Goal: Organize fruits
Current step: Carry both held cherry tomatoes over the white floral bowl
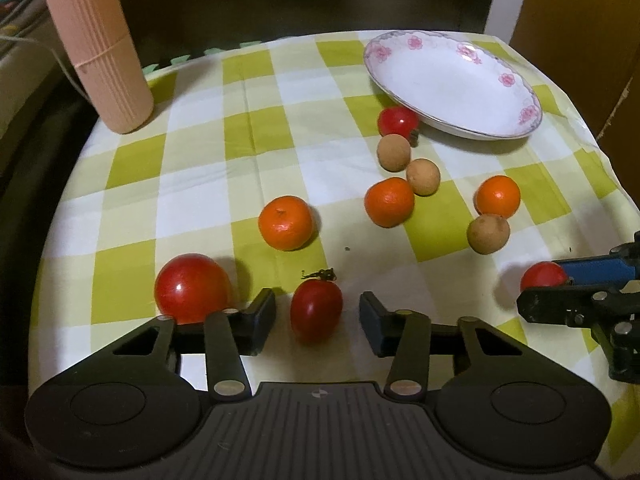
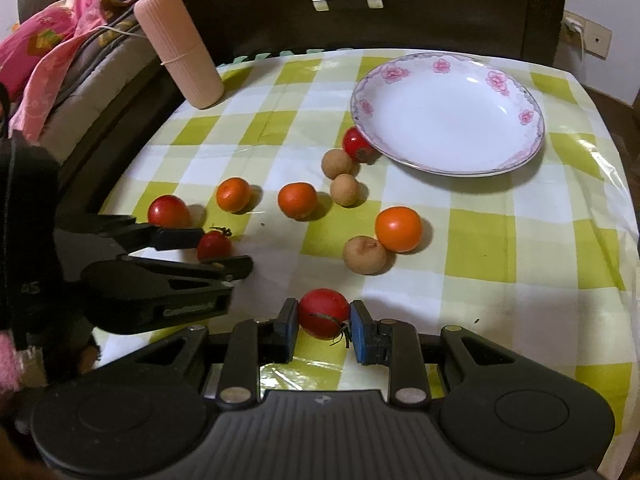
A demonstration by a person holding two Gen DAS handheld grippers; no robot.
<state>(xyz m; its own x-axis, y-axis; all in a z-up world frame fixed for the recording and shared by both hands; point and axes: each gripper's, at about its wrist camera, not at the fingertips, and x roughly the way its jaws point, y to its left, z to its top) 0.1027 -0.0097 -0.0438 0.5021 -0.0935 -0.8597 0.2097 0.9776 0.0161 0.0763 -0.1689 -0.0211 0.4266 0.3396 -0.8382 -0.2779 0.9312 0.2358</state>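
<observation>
The left tool (image 1: pixel 318 314) is held low over the desk (image 1: pixel 192 184), its fingers spread wide on either side of an oval tomato (image 1: pixel 316 310) with a dry stem, with a gap left on both sides. A larger round tomato (image 1: pixel 192 288) is seen just outside its left finger.

The right tool (image 2: pixel 324 320) is likewise held low and level, and its blue pads (image 2: pixel 362 334) are closed onto a stemmed tomato (image 2: pixel 323 312), which is pinched between them on the checked cloth.

Further out, three mandarins (image 1: pixel 285 222) and three small brown fruits (image 1: pixel 488 233) are scattered across the middle of the desk. A fourth tomato (image 2: pixel 357 145) is tucked against the rim of the flowered plate (image 2: pixel 448 114) at the far right. A ribbed pink cylinder (image 1: pixel 98 48) is stood at the far left corner.
</observation>
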